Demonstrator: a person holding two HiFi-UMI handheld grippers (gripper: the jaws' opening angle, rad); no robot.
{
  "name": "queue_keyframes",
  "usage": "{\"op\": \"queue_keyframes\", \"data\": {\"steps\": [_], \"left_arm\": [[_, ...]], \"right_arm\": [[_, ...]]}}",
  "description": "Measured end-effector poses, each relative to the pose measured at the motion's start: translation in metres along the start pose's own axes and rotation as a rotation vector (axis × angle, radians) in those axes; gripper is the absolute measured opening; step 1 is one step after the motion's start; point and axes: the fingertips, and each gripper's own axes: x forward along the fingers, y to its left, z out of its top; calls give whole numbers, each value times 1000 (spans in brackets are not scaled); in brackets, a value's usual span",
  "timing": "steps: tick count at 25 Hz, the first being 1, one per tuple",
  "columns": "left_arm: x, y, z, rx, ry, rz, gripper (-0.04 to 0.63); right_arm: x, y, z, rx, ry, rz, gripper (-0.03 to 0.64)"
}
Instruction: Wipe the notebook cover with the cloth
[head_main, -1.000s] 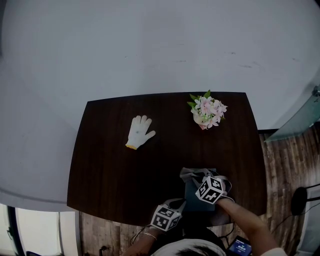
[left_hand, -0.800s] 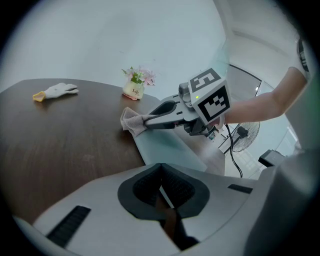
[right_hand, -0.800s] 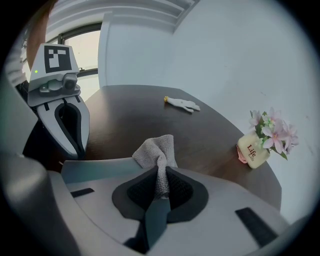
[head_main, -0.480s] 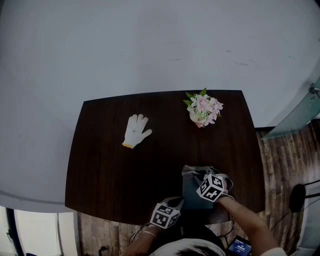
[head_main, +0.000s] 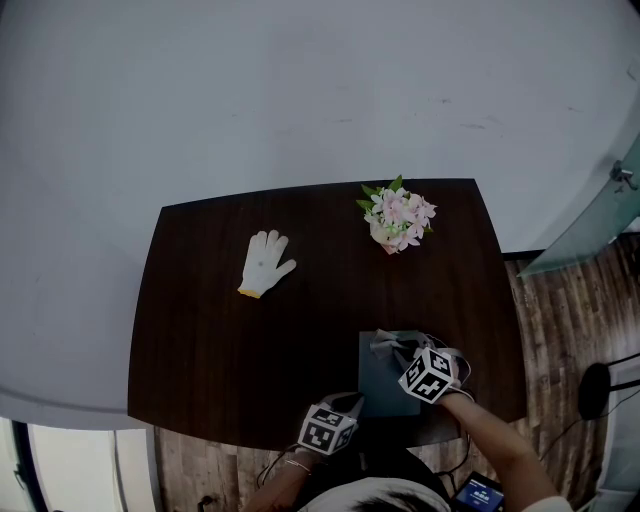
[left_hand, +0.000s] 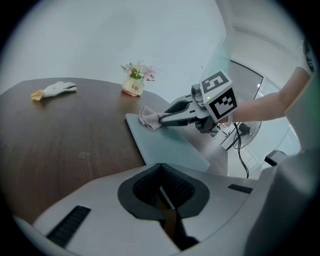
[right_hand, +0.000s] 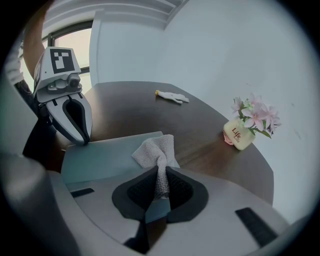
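Between the jaws of the right tongs (right_hand: 160, 186) one grey cloth (right_hand: 155, 149) is pinched, its loose end bunched on the far end of the notebook (right_hand: 102, 159). At the notebook's near left corner sit the left tongs (left_hand: 161, 175), jaws closed with nothing between them. Whether their tips press on the cover I cannot tell. That makes two tongs, one cloth and one notebook, all close together.

The notebook, grey-blue and flat, lies on the dark worktop (head_main: 220, 340) right of the middle, just short of the near edge. Some bare wood shows between it and the right edge.

Two more things are on the worktop: one white glove (head_main: 262, 264) toward the far left, and one small pot of pink flowers (head_main: 395, 218) at the far edge, right of the middle. Both are well apart from the notebook and from each other. The near left half is open wood, and so is the band between the notebook and the flowers. Beyond the far edge is a pale wall (head_main: 300, 90). A plank floor (head_main: 570, 320) shows to the right.
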Motion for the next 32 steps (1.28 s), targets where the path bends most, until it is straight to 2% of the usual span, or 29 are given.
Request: {"op": "queue_keyframes", "data": {"steps": [10, 23, 27, 32], "left_arm": [[2, 0, -1, -9, -13, 8, 18], [2, -4, -2, 11, -24, 39, 18], [2, -4, -2, 7, -23, 35, 18], [1, -5, -3, 12, -23, 40, 18]], "right_arm": [[-13, -12, -28, 64, 15, -38, 40], [-36, -32, -76, 215, 44, -118, 40], [-51, -37, -74, 297, -11, -151, 40], [-70, -37, -51, 364, -124, -174, 40]]}}
